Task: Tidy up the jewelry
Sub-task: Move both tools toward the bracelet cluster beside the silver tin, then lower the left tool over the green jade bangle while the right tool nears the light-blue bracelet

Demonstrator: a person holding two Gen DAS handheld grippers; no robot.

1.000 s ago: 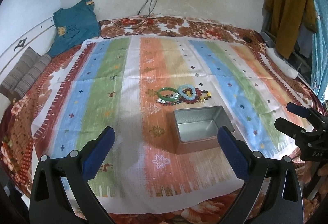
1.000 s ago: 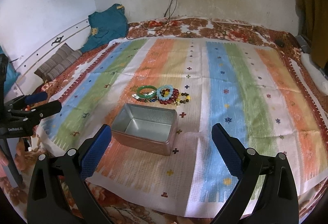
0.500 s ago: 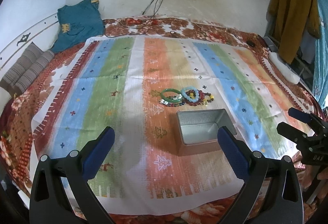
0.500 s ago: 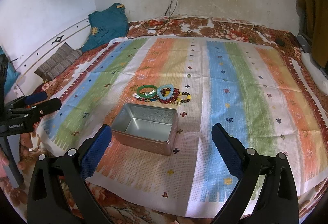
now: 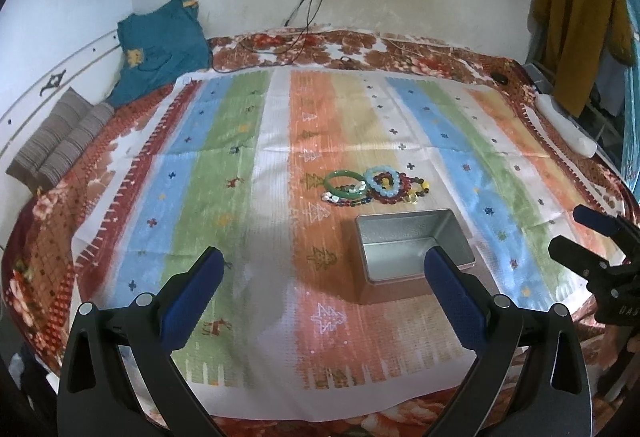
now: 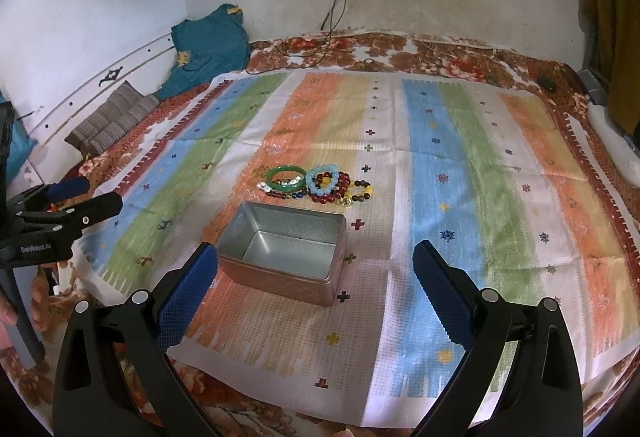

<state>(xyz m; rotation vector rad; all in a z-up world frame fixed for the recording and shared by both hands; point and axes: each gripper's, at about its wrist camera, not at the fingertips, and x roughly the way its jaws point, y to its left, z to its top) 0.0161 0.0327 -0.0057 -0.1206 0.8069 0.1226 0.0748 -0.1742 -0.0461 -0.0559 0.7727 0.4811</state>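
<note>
Both hand-held grippers, left [image 5: 320, 269] & right [image 6: 315, 263], wide open, empty; 1 tin [image 6: 286, 251], 1 bracelet pile [image 6: 318, 186].

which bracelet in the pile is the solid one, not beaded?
The green bangle at the left end of the pile: one smooth, unbroken ring. The light blue and dark red ones beside it are strung beads.

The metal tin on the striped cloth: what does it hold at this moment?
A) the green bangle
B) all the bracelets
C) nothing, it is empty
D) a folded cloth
C: the open metal tin shows only its bare shiny bottom, while the green bangle and the beaded bracelets lie in a cluster on the striped cloth just beyond it.
</note>
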